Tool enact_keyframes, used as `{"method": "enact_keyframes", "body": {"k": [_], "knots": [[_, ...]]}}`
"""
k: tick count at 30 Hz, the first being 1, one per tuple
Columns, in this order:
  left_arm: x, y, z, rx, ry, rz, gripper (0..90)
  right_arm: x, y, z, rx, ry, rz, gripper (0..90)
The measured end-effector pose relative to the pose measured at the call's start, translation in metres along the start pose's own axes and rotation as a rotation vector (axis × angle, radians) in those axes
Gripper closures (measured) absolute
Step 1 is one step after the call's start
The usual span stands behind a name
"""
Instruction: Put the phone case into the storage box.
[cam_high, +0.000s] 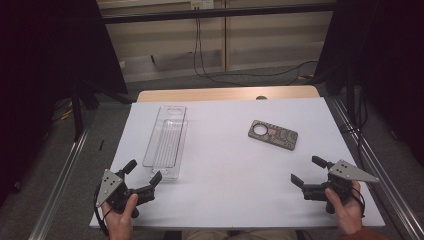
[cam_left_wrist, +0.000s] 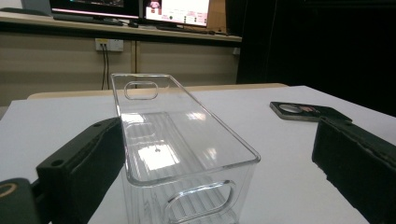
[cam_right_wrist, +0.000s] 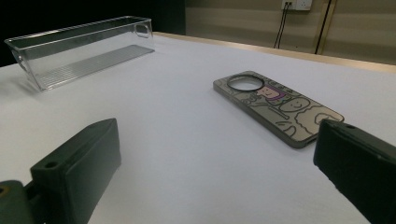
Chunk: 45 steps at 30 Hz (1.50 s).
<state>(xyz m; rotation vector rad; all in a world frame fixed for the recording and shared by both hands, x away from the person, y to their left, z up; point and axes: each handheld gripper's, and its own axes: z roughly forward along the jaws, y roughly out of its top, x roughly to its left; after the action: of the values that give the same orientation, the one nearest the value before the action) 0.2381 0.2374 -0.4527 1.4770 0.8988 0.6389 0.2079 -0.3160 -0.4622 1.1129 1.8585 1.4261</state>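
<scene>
A long clear plastic bin lies empty on the white table top, left of centre, its near end just ahead of my left gripper. In the left gripper view the bin stands between the wide-apart jaws, untouched. A phone case with cartoon drawings and a round camera ring lies flat right of centre. My right gripper rests open near the front right corner, some way short of the case. The bin also appears far left in the right gripper view.
The white sheet covers a wooden table whose far edge shows. Metal frame rails run along both sides. Cables hang down the back wall to the floor. Monitors sit on a shelf beyond.
</scene>
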Motion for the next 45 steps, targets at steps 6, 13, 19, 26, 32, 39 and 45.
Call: {"method": "enact_keyframes", "body": {"k": [6, 13, 19, 26, 32, 39, 45], "knots": [[-0.001, 0.0, 0.001, -0.002, -0.003, -0.001, 2.9, -0.001, 0.002, 0.007, 0.021, 0.009, -0.003, 0.3], [0.0, -0.001, 0.0, 0.003, -0.001, 0.0, 2.9, -0.004, 0.007, 0.016, 0.077, 0.022, 0.003, 0.4], [0.001, 0.0, -0.001, -0.009, -0.015, 0.003, 2.9, -0.004, 0.013, 0.02, 0.105, 0.032, -0.001, 0.4], [0.001, 0.001, 0.0, -0.004, -0.019, 0.011, 3.0, -0.008, 0.021, 0.034, 0.156, 0.064, -0.014, 0.6], [0.0, 0.0, 0.0, 0.002, -0.017, 0.017, 3.0, -0.011, 0.025, 0.041, 0.181, 0.085, 0.005, 0.9], [-0.004, 0.003, -0.002, -0.003, -0.032, 0.017, 2.9, -0.014, 0.033, 0.048, 0.2, 0.109, 0.007, 0.9], [-0.002, 0.001, -0.001, 0.005, -0.022, 0.021, 3.0, -0.018, 0.036, 0.058, 0.245, 0.131, 0.017, 1.5]]}}
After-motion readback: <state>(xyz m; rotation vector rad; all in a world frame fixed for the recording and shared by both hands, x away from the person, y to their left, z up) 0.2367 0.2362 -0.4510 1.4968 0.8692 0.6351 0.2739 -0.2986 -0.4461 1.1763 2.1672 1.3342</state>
